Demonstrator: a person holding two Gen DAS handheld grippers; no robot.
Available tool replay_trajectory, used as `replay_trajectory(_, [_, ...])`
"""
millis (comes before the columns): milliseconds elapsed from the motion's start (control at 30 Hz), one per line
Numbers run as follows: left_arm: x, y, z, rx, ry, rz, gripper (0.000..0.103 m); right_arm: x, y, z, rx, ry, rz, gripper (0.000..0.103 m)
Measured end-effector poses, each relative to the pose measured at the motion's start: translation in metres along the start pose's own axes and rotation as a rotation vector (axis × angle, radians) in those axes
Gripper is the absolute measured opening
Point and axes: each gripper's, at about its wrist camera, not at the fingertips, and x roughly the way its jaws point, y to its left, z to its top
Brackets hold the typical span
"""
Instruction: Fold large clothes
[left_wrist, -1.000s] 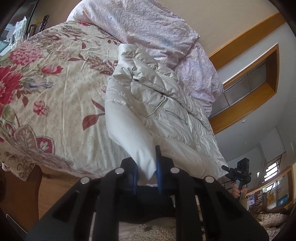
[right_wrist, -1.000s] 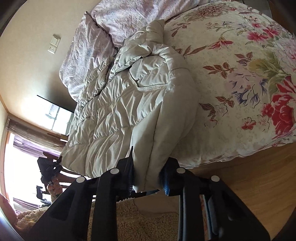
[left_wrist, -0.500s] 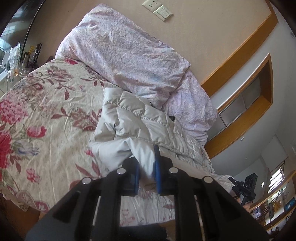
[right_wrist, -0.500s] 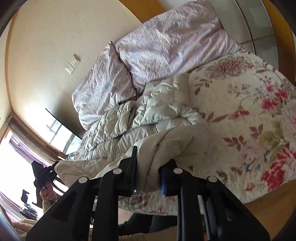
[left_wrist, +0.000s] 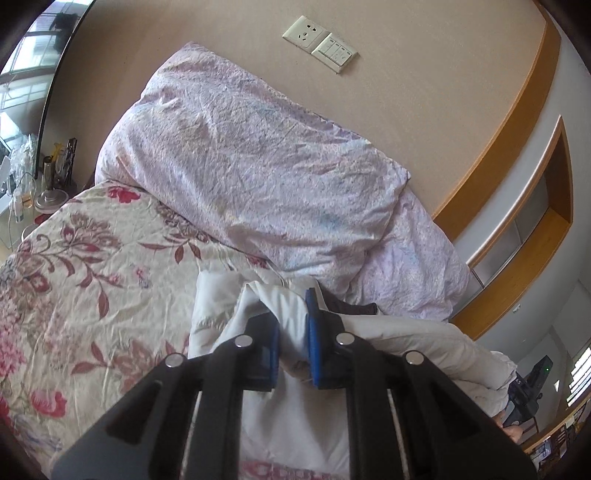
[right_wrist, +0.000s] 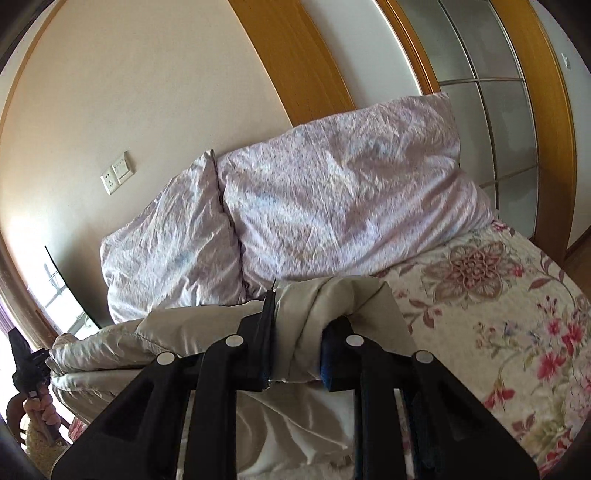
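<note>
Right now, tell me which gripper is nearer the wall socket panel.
Left. The left gripper, shut on the jacket, points toward the pillow right below the wall socket panel. The right gripper sees that panel well off to its left.

Left gripper (left_wrist: 291, 343) fingertips buried in jacket (left_wrist: 399, 332) fabric; pad contact unseen. Right gripper (right_wrist: 297, 345) blue pad (right_wrist: 325, 363) mostly covered by cloth. Dark item (left_wrist: 351, 306) under pillow (left_wrist: 258, 166): identity unclear. Nightstand clutter (left_wrist: 48, 177) too small to name. Bedspread (right_wrist: 498, 314) cropped at frame edge.
</note>
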Motion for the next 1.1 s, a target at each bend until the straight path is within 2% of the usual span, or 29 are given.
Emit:
replay_trajectory(100, [0.026, -0.005, 0.021, 0.013, -0.039, 0.032, 0.012, 0.035, 0.003, 0.014, 0.009, -0.052, -0.046, 0.02])
replay_trajectory(200, [0.058, -0.005, 0.035, 0.015, -0.055, 0.068, 0.012, 0.073, 0.0, 0.02, 0.025, -0.067, -0.106, 0.02])
replay_trajectory(367, [0.112, 0.007, 0.049, 0.0, -0.043, 0.129, 0.012, 0.138, -0.009, 0.021, 0.055, -0.024, -0.209, 0.02])
replay_trajectory(533, [0.161, 0.014, 0.049, 0.02, -0.026, 0.199, 0.012, 0.186, -0.015, 0.013, 0.064, 0.035, -0.3, 0.021])
replay_trajectory(633, [0.18, 0.02, 0.046, 0.006, -0.008, 0.22, 0.017, 0.21, -0.022, 0.006, 0.079, 0.114, -0.336, 0.04])
replay_trajectory(667, [0.183, 0.023, 0.045, -0.005, -0.005, 0.225, 0.018, 0.212, -0.024, 0.007, 0.091, 0.129, -0.333, 0.043])
replay_trajectory(700, [0.184, 0.026, 0.044, -0.022, -0.005, 0.222, 0.026, 0.211, -0.027, 0.008, 0.11, 0.128, -0.321, 0.05])
replay_trajectory(767, [0.179, 0.03, 0.044, -0.047, -0.023, 0.235, 0.056, 0.195, -0.031, 0.015, 0.143, 0.067, -0.318, 0.074])
replay_trajectory(800, [0.172, 0.03, 0.046, -0.047, -0.054, 0.256, 0.081, 0.184, -0.03, 0.02, 0.145, 0.012, -0.33, 0.096])
replay_trajectory(833, [0.163, 0.028, 0.048, -0.039, -0.09, 0.268, 0.087, 0.171, -0.028, 0.024, 0.136, -0.047, -0.335, 0.099])
replay_trajectory(867, [0.154, 0.024, 0.05, -0.019, -0.119, 0.275, 0.088, 0.155, -0.023, 0.028, 0.112, -0.107, -0.322, 0.099])
replay_trajectory(933, [0.138, 0.012, 0.052, 0.036, -0.137, 0.291, 0.088, 0.137, -0.007, 0.033, 0.021, -0.126, -0.284, 0.098])
replay_trajectory(967, [0.132, 0.003, 0.05, 0.063, -0.136, 0.291, 0.089, 0.135, 0.001, 0.033, -0.028, -0.104, -0.263, 0.098])
replay_trajectory(1100, [0.122, -0.047, 0.022, 0.249, -0.12, 0.282, 0.098, 0.151, 0.049, 0.007, -0.256, 0.093, -0.182, 0.098])
